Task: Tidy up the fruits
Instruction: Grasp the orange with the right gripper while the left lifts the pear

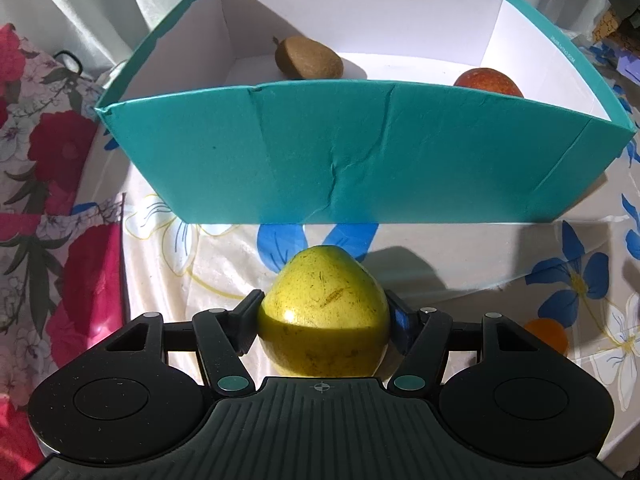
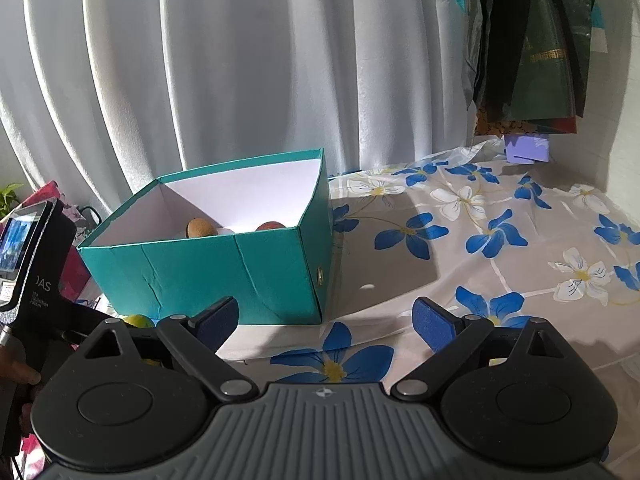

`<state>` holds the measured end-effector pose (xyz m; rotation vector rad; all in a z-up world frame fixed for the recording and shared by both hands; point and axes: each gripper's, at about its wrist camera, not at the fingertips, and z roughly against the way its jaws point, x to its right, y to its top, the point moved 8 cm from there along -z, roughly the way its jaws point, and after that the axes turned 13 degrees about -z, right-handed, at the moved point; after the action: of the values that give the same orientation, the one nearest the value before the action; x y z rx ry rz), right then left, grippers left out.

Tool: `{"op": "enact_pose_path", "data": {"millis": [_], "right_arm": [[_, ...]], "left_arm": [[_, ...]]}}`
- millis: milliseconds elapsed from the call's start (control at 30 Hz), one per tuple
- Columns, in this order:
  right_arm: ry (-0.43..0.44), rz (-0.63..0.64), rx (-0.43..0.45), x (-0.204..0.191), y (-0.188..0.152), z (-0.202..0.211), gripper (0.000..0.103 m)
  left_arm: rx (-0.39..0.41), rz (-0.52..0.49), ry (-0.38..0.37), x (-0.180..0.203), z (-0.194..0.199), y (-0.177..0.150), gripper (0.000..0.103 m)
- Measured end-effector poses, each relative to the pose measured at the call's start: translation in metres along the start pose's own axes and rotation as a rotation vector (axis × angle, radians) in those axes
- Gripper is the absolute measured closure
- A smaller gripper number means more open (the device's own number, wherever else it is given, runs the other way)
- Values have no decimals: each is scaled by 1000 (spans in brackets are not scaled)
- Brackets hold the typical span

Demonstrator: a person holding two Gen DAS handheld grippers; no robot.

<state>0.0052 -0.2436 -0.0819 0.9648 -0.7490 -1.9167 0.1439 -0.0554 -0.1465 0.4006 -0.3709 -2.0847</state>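
My left gripper (image 1: pixel 324 312) is shut on a yellow-green pear (image 1: pixel 323 312) and holds it just in front of the teal box (image 1: pixel 320 152). The box is open on top with a white inside. In it lie a brown kiwi (image 1: pixel 308 58) at the back left and a red fruit (image 1: pixel 490 82) at the right. My right gripper (image 2: pixel 326 320) is open and empty, to the right of and in front of the box (image 2: pixel 208 272). The kiwi (image 2: pixel 201 227) and red fruit (image 2: pixel 271 226) show there too. A bit of the pear (image 2: pixel 138 321) shows at lower left.
An orange fruit (image 1: pixel 546 336) lies on the flowered tablecloth (image 2: pixel 480 240) to the right of my left gripper. A white curtain (image 2: pixel 240 60) hangs behind the box. Dark bags (image 2: pixel 532 48) hang at the upper right. Red flowered cloth (image 1: pixel 48 200) lies to the left.
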Motion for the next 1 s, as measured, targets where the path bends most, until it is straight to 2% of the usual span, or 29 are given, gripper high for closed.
{"op": "enact_pose_path", "data": {"millis": [167, 300, 567, 633, 767, 867, 1000], "right_arm": [[-7, 94, -70, -12, -20, -9, 13], [8, 134, -138, -23, -38, -19, 25], [49, 180, -206, -44, -57, -34, 29], [54, 185, -224, -47, -60, -38, 37], [60, 180, -255, -51, -66, -47, 42], [60, 179, -276, -52, -70, -53, 50], [63, 170, -272, -53, -69, -57, 56]], "left_arm": [[51, 12, 21, 0, 28, -5, 35], [59, 27, 9, -2, 43, -11, 35], [54, 50, 30, -11, 54, -27, 35], [56, 57, 32, -13, 56, -30, 35], [54, 66, 40, -16, 58, -33, 35], [50, 71, 38, -17, 58, -35, 35], [43, 73, 40, -16, 57, -35, 35]]}}
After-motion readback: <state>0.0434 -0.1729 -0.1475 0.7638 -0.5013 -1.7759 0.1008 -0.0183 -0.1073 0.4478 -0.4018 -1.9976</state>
